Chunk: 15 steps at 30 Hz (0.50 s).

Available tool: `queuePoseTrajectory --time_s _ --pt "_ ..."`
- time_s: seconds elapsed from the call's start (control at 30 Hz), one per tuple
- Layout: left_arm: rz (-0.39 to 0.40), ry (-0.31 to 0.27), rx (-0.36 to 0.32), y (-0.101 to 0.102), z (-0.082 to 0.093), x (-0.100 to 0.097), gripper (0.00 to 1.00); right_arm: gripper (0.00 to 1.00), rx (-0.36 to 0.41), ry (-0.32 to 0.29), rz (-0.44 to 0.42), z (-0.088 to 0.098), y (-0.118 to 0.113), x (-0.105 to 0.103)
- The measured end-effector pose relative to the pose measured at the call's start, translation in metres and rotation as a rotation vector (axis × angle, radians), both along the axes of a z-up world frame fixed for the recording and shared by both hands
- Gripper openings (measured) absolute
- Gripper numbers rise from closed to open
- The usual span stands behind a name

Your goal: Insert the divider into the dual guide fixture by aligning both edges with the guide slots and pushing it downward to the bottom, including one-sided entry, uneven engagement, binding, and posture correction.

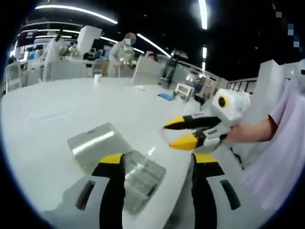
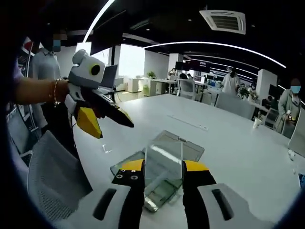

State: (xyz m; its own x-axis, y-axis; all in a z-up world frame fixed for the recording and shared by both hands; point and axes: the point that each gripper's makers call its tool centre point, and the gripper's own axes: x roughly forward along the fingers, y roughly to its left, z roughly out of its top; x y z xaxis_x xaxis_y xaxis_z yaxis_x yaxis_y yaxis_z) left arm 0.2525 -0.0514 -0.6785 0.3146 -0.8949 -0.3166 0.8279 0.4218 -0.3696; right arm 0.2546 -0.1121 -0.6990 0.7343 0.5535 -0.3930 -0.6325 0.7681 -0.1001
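In the left gripper view we are looking past the left gripper (image 1: 157, 164), its jaws spread and holding nothing, at the clear fixture (image 1: 138, 179) lying on the white table (image 1: 57, 109), a tilted pane (image 1: 97, 143) just beside it. The right gripper (image 1: 167, 134) is coming in from the right, jaws parted. In the right gripper view we are seeing the right gripper (image 2: 163, 166) pinching the transparent divider (image 2: 163, 160) upright above the fixture (image 2: 159, 191), while the left gripper (image 2: 112, 124) is hovering at left.
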Motion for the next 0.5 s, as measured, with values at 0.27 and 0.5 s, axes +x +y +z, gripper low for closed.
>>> queuePoseTrajectory --time_s 0.27,0.5 --pt "0.033 0.083 -0.107 -0.018 0.005 0.003 0.34 0.26 0.038 -0.016 0.004 0.006 0.014 -0.003" --pt "0.056 0.151 -0.184 -0.025 0.008 0.003 0.23 0.26 0.062 -0.03 0.005 0.012 0.019 -0.003"
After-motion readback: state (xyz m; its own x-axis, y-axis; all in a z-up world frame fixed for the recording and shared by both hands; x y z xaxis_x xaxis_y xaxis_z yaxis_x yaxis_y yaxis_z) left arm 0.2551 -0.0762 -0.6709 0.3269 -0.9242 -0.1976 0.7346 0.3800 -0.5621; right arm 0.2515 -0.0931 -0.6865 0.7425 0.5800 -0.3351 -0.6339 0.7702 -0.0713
